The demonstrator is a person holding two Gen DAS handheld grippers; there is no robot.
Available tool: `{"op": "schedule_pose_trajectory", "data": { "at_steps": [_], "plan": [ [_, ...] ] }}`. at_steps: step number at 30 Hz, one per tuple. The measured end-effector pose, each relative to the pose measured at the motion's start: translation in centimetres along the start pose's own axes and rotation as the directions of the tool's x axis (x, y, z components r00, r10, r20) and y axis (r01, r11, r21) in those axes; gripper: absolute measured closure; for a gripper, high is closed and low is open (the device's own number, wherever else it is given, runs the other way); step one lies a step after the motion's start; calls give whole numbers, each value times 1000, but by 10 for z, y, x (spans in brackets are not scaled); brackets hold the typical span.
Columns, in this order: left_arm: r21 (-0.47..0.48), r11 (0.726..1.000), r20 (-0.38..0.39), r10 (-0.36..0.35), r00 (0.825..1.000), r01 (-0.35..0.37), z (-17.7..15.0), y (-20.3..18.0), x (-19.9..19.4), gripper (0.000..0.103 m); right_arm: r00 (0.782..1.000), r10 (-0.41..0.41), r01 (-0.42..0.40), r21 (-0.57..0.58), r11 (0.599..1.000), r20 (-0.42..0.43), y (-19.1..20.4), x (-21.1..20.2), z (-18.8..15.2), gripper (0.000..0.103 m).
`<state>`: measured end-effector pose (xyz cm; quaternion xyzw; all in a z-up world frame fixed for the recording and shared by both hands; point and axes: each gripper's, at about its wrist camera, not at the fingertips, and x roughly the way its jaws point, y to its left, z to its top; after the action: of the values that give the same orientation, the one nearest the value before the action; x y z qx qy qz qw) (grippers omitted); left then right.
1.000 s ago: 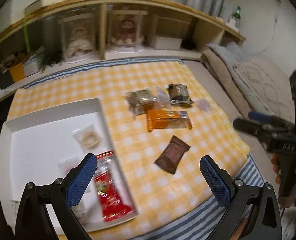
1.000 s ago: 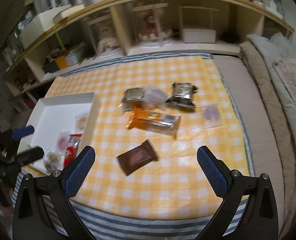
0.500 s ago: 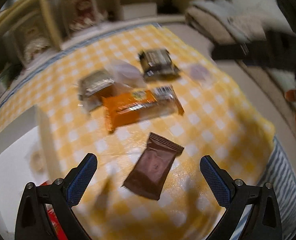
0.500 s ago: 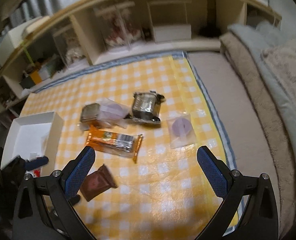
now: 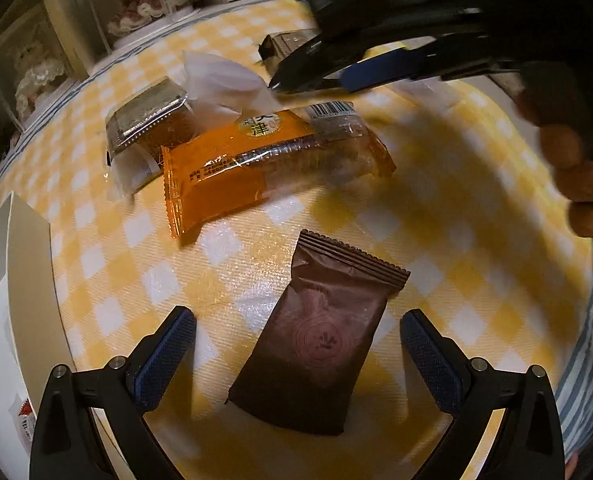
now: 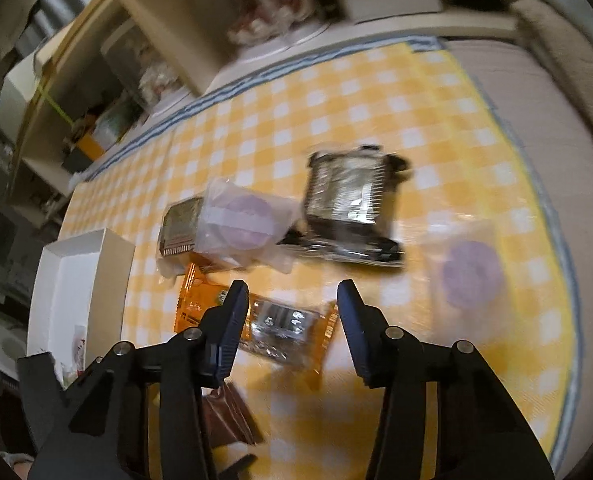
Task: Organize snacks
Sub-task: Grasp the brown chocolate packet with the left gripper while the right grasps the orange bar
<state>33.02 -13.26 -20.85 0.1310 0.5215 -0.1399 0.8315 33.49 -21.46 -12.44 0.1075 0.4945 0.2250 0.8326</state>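
Fingers of your left gripper [image 5: 294, 354] stand wide apart, low over the yellow checked cloth [image 5: 448, 184], with the brown snack packet [image 5: 320, 340] lying flat between them, touching neither pad. Your right gripper [image 6: 292, 292] is also parted, though narrower, and its tips hover above the clear end of the orange packet [image 6: 256, 320], gripping nothing. Beyond it lie a silver packet [image 6: 350, 196], a clear bag with a purple disc [image 6: 238, 220] resting partly on another silver packet [image 6: 178, 226], and a second purple-disc bag [image 6: 470, 272] toward the cloth's right edge. The white tray [image 6: 80, 280] sits at the cloth's left edge.
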Motion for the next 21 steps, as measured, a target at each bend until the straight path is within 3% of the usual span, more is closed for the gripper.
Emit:
{"op": "schedule_pose_trajectory", "data": {
  "at_steps": [6, 13, 15, 17, 21],
  "plan": [
    [-16, 1000, -17, 3, 1000, -3, -1, 0, 11, 0, 996, 92, -91, 29, 995, -9, -7, 16, -3, 55],
    [6, 1000, -7, -23, 1000, 23, -3, 0, 19, 1, 986, 123, -132, -72, 989, -117, -1, 6, -38, 55],
    [28, 999, 18, -33, 999, 33, -8, -3, 18, 8, 986, 113, -125, -99, 987, -122, 0, 1, -46, 54],
    [60, 997, 47, -48, 998, 45, -9, -6, 16, 25, 988, 101, -115, -113, 987, -120, 1, -2, -50, 54],
    [82, 994, 62, -71, 996, 66, -6, -6, 11, 45, 995, 32, -47, -169, 984, -91, 12, -4, -50, 50]
  ]
}}
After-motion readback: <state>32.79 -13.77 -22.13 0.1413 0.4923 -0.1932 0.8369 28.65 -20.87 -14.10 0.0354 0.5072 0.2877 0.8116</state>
